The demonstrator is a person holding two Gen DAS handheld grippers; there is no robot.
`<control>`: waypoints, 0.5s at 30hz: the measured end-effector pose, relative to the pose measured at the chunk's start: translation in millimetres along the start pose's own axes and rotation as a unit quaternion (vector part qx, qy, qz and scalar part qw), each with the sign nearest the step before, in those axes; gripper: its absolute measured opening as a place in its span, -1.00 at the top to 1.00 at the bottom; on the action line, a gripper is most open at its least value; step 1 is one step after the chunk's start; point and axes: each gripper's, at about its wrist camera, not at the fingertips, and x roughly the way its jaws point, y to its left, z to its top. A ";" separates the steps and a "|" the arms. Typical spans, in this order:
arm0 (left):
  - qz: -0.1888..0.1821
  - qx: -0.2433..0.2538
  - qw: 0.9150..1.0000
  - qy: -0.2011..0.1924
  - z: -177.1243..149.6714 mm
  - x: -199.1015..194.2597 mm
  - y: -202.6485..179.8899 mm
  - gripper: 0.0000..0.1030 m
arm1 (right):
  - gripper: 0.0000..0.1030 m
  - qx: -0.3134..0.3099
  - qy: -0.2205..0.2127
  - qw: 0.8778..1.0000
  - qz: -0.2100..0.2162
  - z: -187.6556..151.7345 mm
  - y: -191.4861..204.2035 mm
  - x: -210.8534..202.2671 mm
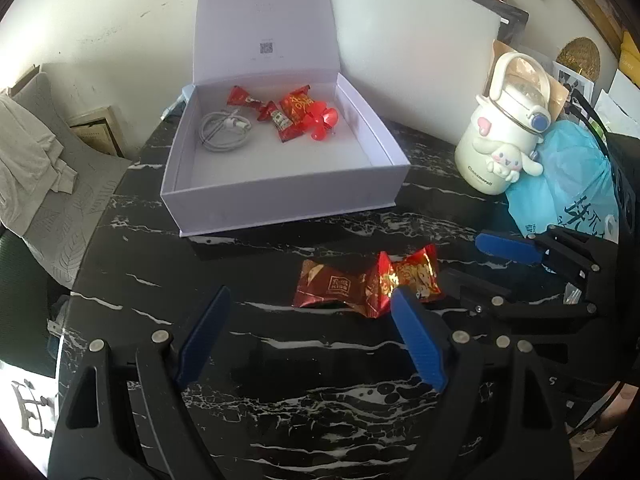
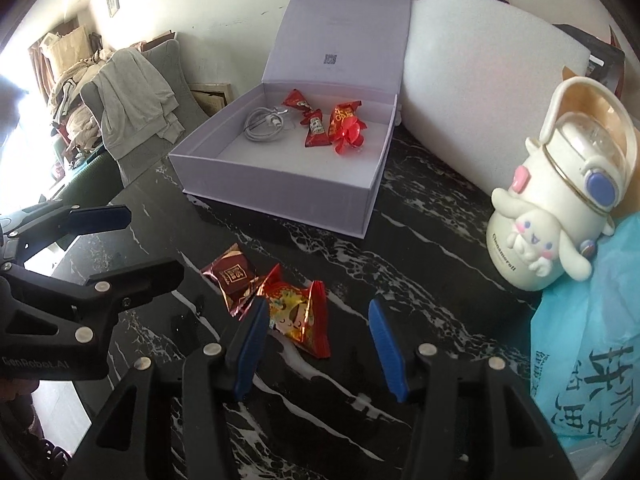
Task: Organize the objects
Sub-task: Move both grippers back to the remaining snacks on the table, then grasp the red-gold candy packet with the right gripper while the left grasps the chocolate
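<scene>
1. Lying on the black marble table (image 1: 160, 280), two wrapped snacks touch end to end: a dark red packet (image 1: 332, 286) and a red-and-gold packet (image 1: 414, 276).
2. Behind them stands a white box (image 1: 280, 196) with its lid (image 1: 266, 28) raised upright at the back. Inside lie a coiled white cable (image 1: 224, 132), several red snack packets (image 1: 290, 114) and a small red pinwheel (image 1: 322, 122).
3. The left gripper (image 1: 310, 302) is spread wide and holds nothing; its right fingertip sits just in front of the red-and-gold packet, while the dark red packet lies just ahead of the gap between its fingers.
4. The right gripper (image 2: 318, 308) is also spread and empty. In its own view the red-and-gold packet lies just beside its left finger, partly ahead of the gap.
5. To the right on the table stands a cream cartoon-dog bottle (image 2: 560, 208) with a loop handle, resting against a light blue plastic bag (image 2: 592, 344) printed with dark characters.
6. A large white foam block (image 2: 492, 80) leans behind the box.
</scene>
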 end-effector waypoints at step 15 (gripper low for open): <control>-0.014 -0.013 0.999 0.031 -9.5 35.0 15.2 -0.59 | -0.08 0.006 0.032 0.998 0.047 -8.3 1.7 41.0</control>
